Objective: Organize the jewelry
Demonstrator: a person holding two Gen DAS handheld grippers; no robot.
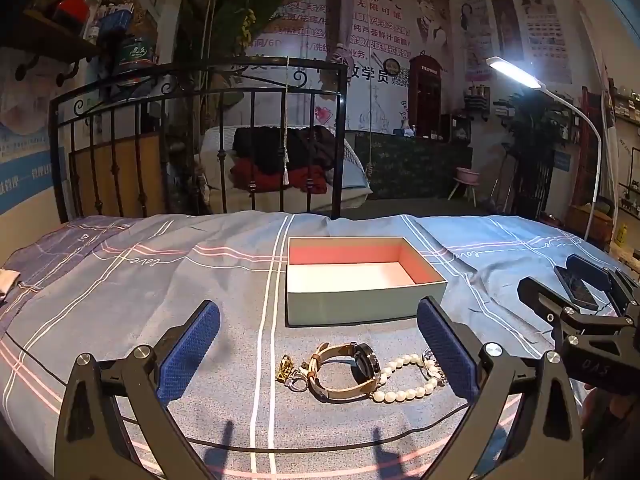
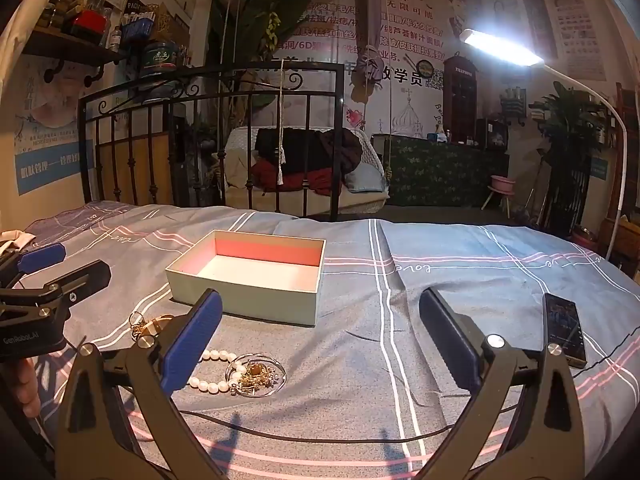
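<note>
Jewelry sits heaped on the bedspread (image 1: 120,280) just ahead of my left gripper (image 1: 318,344), whose jaws stand fully apart and hold nothing: the watch (image 1: 344,372) lies between the fingertips, the pearl bracelet (image 1: 404,378) toward the right pad, a small gold charm (image 1: 286,366) to the left. Beyond them the open box (image 1: 360,280) waits empty, probably placed close so each piece travels a short way. My right gripper (image 2: 320,344), equally wide and empty, has the pearls and a glass dish (image 2: 256,374) by its left finger, a phone (image 2: 564,330) to its right.
</note>
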